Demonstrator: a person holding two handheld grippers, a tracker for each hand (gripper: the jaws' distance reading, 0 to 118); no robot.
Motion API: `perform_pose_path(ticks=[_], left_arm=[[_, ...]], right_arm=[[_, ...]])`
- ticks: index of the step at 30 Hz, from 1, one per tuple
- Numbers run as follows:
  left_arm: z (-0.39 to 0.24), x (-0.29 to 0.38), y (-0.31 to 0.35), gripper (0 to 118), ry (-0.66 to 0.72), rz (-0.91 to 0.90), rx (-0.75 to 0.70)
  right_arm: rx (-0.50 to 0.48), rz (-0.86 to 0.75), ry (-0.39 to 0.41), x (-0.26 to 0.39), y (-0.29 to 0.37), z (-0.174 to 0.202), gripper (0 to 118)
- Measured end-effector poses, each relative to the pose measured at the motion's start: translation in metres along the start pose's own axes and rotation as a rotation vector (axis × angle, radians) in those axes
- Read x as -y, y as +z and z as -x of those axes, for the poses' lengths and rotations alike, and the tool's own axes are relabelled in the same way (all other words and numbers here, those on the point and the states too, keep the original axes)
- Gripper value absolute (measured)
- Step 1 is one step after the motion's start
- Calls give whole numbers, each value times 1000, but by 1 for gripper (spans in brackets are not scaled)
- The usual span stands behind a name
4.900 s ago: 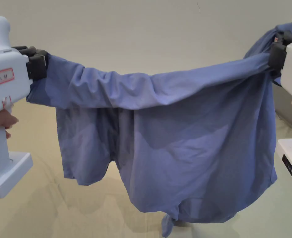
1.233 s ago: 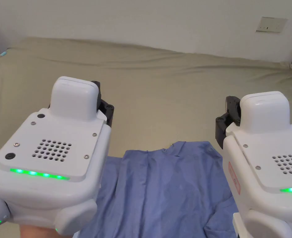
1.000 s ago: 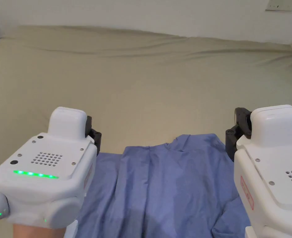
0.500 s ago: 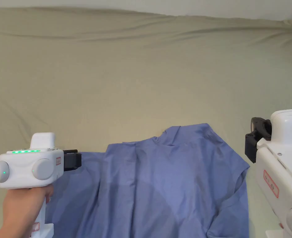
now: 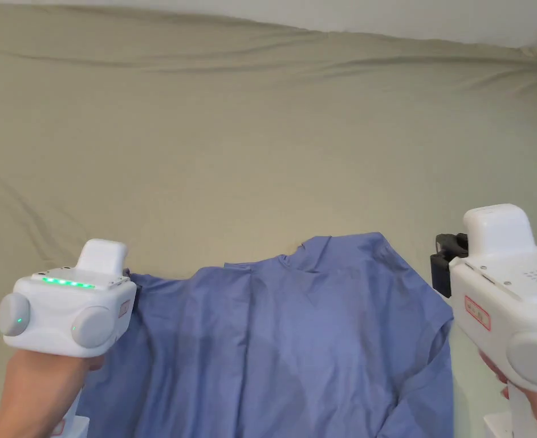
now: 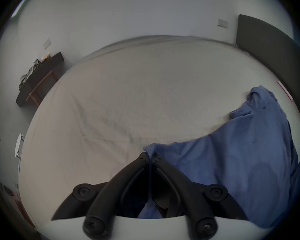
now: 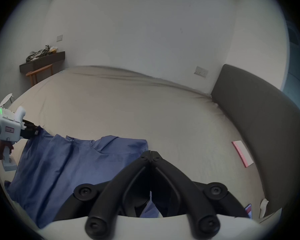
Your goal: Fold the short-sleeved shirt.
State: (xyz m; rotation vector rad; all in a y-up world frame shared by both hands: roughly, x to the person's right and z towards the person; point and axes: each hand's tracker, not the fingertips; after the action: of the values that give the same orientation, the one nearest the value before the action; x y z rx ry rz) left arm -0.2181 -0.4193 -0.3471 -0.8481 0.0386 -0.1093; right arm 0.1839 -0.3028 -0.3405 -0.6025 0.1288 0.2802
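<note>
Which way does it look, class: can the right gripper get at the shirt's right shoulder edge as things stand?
Probably yes. The right gripper sits just beside the shirt, jaws closed and empty, with bare bed sheet around it and nothing between. It would need to open first.

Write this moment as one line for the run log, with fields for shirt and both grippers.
shirt: spread on bed, unfolded | left gripper: shut on shirt edge | right gripper: jaws shut, nothing gripped, beside shirt

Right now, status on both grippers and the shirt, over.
Left gripper shut on shirt edge. Right gripper shut, nothing between its tips. Shirt spread on bed, unfolded. Nothing in the way.
</note>
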Motion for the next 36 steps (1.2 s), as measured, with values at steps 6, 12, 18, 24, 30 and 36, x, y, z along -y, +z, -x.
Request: perform_pose_path(ticks=[6,12,18,24,30,36], left_arm=[[13,1,66,0,40,-136,-21],[14,8,88,0,13,-143,-13],[6,21,84,0,2,-117,-5],[5,29,78,0,19,-103,2],[12,32,105,0,70,-125,-13],[37,17,167,0,119,-266,-80]], right_arm=[[-96,231,-14,-14,-90,-16,92],[-58,399,50,-7,-190,-12,111],[-41,506,23,12,-229,-1,110],[-96,453,45,5,-195,21,0],[-54,350,78,6,-152,12,0],[-43,155,5,-12,-44,-19,0]])
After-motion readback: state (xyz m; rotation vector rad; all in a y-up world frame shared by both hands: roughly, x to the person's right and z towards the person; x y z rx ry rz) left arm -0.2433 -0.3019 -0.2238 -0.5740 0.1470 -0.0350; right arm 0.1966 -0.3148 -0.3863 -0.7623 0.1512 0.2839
